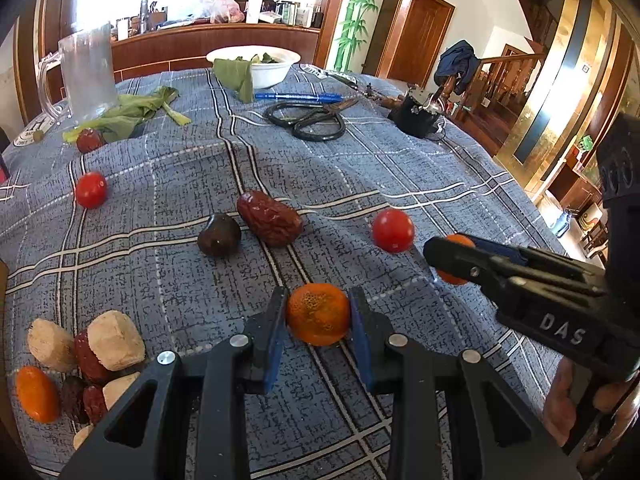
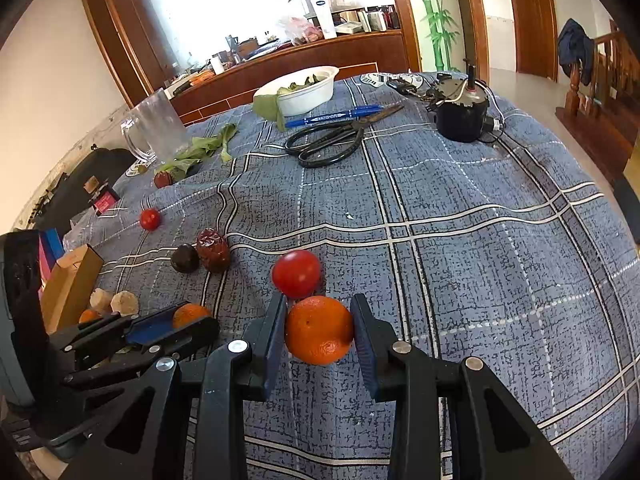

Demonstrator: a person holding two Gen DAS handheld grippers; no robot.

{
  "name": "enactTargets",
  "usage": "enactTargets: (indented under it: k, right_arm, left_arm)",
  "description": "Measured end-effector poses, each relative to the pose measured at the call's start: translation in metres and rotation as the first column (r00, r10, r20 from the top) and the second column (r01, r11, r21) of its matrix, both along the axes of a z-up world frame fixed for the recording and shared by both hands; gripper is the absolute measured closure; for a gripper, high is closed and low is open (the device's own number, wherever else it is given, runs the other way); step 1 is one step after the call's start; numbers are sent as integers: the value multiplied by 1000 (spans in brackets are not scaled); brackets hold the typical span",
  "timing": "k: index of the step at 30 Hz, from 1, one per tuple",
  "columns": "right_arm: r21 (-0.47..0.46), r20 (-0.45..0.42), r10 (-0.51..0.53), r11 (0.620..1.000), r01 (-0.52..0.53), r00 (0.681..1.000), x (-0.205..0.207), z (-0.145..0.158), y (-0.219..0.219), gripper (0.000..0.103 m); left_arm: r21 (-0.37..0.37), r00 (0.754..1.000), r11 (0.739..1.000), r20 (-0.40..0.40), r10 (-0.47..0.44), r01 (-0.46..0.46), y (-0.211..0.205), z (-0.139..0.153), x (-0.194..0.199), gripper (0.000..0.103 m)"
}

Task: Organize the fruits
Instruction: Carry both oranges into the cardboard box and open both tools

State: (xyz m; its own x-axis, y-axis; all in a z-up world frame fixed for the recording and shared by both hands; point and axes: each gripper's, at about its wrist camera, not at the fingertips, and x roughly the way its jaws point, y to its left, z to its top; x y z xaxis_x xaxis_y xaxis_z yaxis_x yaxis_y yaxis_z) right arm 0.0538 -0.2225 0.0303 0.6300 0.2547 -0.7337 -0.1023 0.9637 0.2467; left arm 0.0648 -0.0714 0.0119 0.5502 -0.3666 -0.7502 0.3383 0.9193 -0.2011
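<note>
In the left wrist view my left gripper [image 1: 318, 314] is shut on a small orange [image 1: 318, 314] just above the cloth. My right gripper [image 2: 319, 330] is shut on another small orange [image 2: 319, 330], right in front of a red cherry tomato [image 2: 297, 273]. That tomato [image 1: 393, 230] also shows beside the right gripper [image 1: 454, 258]. A big red date [image 1: 269, 217] and a dark chestnut [image 1: 219, 235] lie mid-table. A second tomato [image 1: 91, 189] and another date [image 1: 89, 140] lie farther left. A pile of fruit pieces [image 1: 80, 364] sits at the near left.
Scissors [image 1: 310, 120], a blue pen [image 1: 298, 97], a white bowl with greens [image 1: 256, 62], a glass mug [image 1: 86, 74], loose leaves [image 1: 132, 112] and a black motor [image 1: 418, 114] stand at the far side of the checked tablecloth [image 1: 400, 172]. Boxes [image 2: 68, 284] stand by the left edge.
</note>
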Motion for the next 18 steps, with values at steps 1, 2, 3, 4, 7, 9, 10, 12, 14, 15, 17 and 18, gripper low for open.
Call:
enactTargets:
  k: [1, 2, 3, 4, 7, 9, 10, 12, 14, 15, 17, 18]
  right_arm:
    - [-4, 1, 3, 1000, -3, 1000, 0, 0, 1, 69]
    - [-7, 3, 7, 1000, -7, 1000, 0, -1, 2, 69]
    - [-8, 6, 12, 1000, -12, 1000, -1, -1, 4, 69]
    - [-7, 11, 16, 1000, -16, 1000, -2, 0, 5, 69]
    - [-12, 46, 44, 999, -44, 998, -8, 6, 12, 69]
    - [-36, 83, 76, 997, -73, 994, -15, 11, 22, 69]
    - [-48, 97, 95, 995, -91, 991, -18, 12, 28, 69]
    - [-59, 110, 133, 990, -127, 985, -24, 13, 38, 69]
    - [-80, 126, 175, 983, -166, 976, -31, 15, 50, 69]
    - [-84, 135, 188, 980, -178, 973, -34, 18, 54, 69]
    - [-94, 146, 203, 977, -191, 968, -40, 24, 63, 69]
    - [-96, 152, 216, 975, -203, 964, -44, 30, 68, 69]
  left_arm:
    - [-2, 1000, 1000, 5, 3, -3, 0, 2, 0, 74]
    - [-4, 1000, 1000, 16, 11, -11, 2, 7, -2, 74]
    - [-7, 999, 1000, 30, 19, -19, 3, 12, -3, 74]
    - [-12, 998, 1000, 48, 28, -28, 5, 19, -6, 74]
    - [-37, 991, 997, 106, 78, -74, 17, 45, -19, 74]
    - [-58, 985, 993, 132, 112, -105, 29, 62, -33, 74]
    - [-65, 981, 990, 145, 132, -124, 37, 70, -44, 74]
    - [-70, 975, 986, 157, 159, -150, 51, 78, -58, 74]
    - [-75, 965, 979, 165, 202, -192, 72, 86, -75, 74]
    - [-81, 960, 973, 165, 226, -215, 83, 89, -84, 74]
    - [-93, 946, 960, 168, 278, -266, 111, 97, -104, 74]
    - [-95, 938, 953, 174, 299, -286, 122, 100, -112, 73]
